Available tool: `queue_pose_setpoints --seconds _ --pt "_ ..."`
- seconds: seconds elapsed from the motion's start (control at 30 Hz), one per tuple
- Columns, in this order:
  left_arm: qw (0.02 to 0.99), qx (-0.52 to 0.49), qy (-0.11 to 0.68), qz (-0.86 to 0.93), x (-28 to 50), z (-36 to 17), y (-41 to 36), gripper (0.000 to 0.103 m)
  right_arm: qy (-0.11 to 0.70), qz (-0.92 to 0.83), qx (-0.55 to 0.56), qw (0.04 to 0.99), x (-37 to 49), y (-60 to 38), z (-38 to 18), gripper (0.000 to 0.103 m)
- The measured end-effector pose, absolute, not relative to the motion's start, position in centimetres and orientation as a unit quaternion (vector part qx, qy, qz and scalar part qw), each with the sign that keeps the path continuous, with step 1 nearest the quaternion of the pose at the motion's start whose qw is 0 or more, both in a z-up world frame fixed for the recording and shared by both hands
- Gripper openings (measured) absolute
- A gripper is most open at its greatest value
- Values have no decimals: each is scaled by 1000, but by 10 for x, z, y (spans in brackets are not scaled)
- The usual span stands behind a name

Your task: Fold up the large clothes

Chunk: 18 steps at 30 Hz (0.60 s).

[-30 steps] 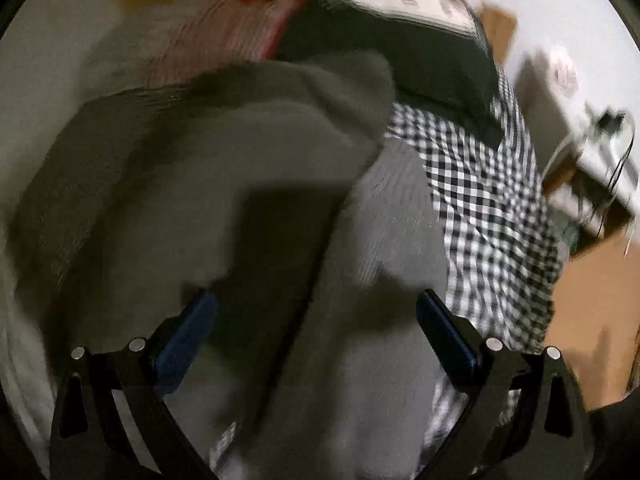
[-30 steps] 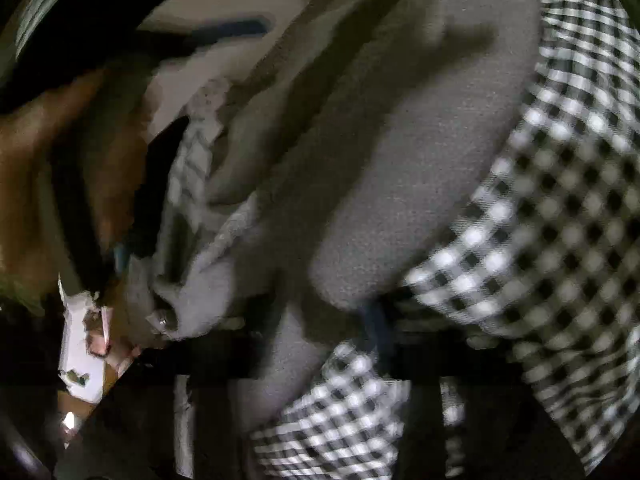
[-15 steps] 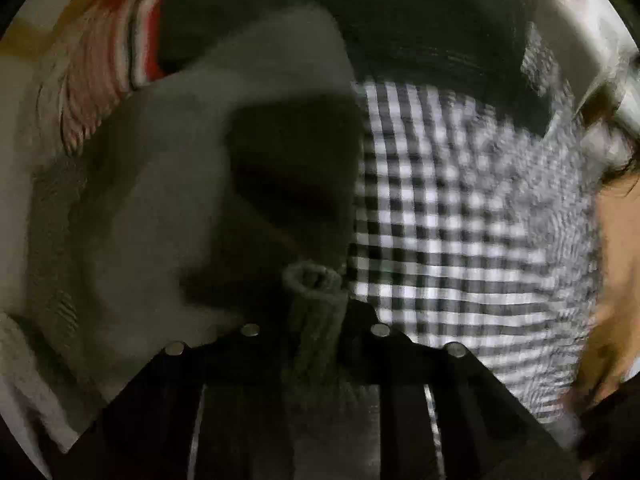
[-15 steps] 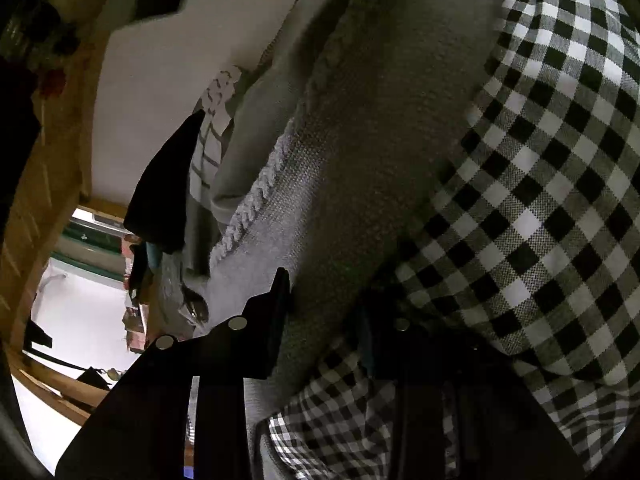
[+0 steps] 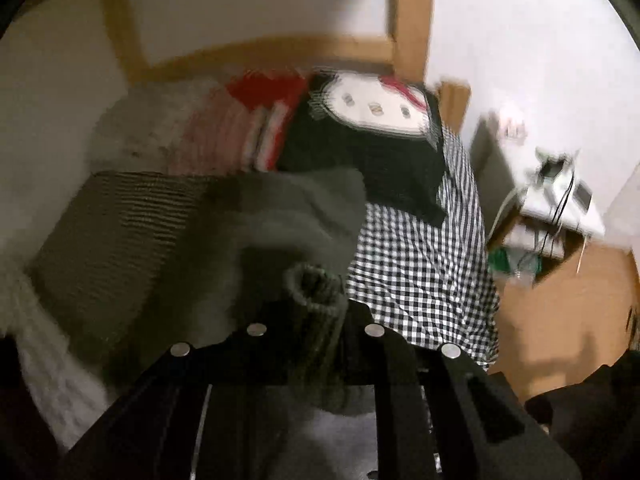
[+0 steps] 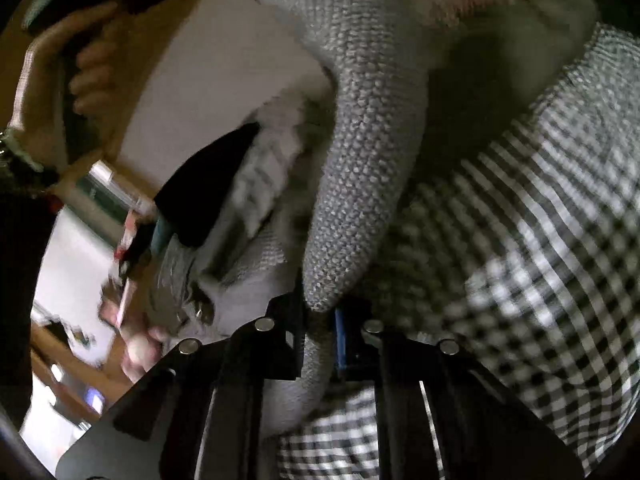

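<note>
Left wrist view: the left tongs (image 5: 316, 320) have just closed and pinch the ribbed cuff of a grey sweater (image 5: 280, 216), which trails away from the jaws over the bed's checked sheet (image 5: 420, 272). A black garment (image 5: 360, 160) lies past it, near the bed's far edge.

Right wrist view: the right tongs (image 6: 320, 328) have just been closing and now clamp a fold of the grey sweater (image 6: 360, 160), which rises straight from the jaws, checked sheet (image 6: 520, 260) to its right.

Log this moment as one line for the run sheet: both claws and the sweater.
left claw: shut on grey sweater cuff | right claw: just closed, shut on sweater | checked sheet: underneath | stage: lifting, fold not made
</note>
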<state>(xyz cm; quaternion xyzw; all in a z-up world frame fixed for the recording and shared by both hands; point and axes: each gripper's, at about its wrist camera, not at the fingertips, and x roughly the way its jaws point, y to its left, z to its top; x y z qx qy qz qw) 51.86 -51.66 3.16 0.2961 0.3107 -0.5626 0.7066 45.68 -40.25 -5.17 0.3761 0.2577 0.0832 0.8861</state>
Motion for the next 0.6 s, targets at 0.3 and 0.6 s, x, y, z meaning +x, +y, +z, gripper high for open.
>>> queue_pose_setpoints --seconds 0.3,0.6 --pt "817 213 248 -476 533 97 -288 13 273 179 180 928 479 -239 23 11" --pt "888 154 243 -358 539 61 -87 13 340 233 35 911 504 -69 1 11"
